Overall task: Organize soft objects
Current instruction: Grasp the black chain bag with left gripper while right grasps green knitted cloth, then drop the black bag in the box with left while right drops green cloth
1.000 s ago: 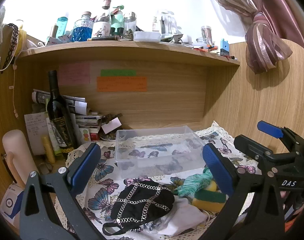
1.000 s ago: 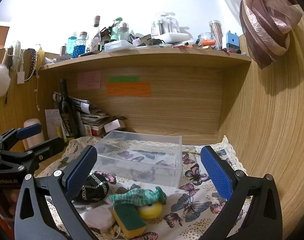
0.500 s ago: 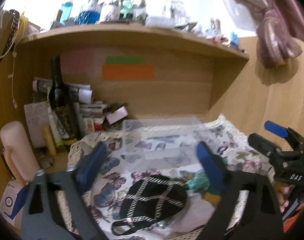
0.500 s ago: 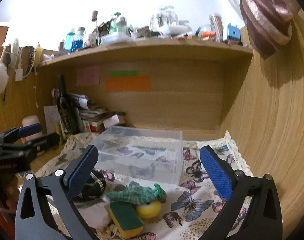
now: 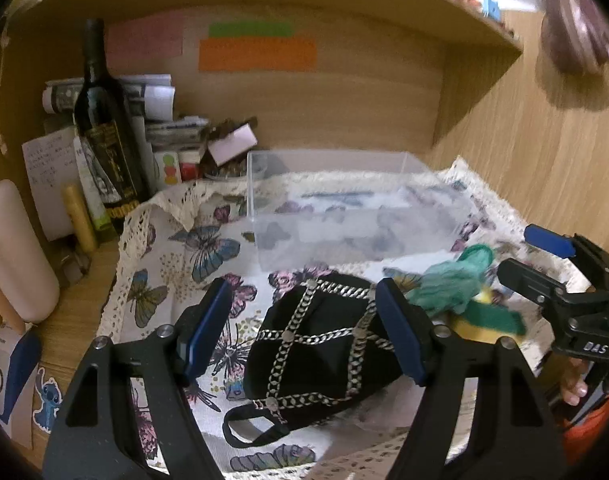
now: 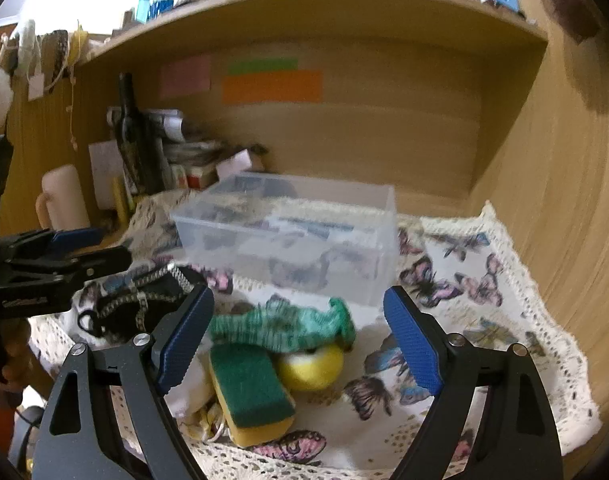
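A black pouch crossed with silver chains (image 5: 324, 344) lies on the butterfly cloth (image 5: 172, 264). My left gripper (image 5: 304, 332) hangs over it with its jaws closing; the pads stand apart from the pouch. Right of it lie a green knitted piece (image 5: 448, 280) (image 6: 280, 322), a green-and-yellow sponge (image 6: 248, 388) and a yellow ball (image 6: 310, 366). My right gripper (image 6: 300, 344) hovers above these three, jaws closing, nothing pressed. The black pouch (image 6: 144, 300) shows at its left. A clear plastic box (image 5: 344, 208) (image 6: 292, 236) stands behind the pile.
A dark wine bottle (image 5: 104, 128), papers and small boxes crowd the back left corner. A pale pink bottle (image 5: 12, 248) stands at the left edge. Wooden walls close the back and right; a shelf (image 6: 304, 12) with bottles runs overhead.
Both grippers have sunk and tilted down toward the pile, so the pouch, sponge and green piece look larger. Both pairs of jaws have narrowed. Nothing has been picked up.
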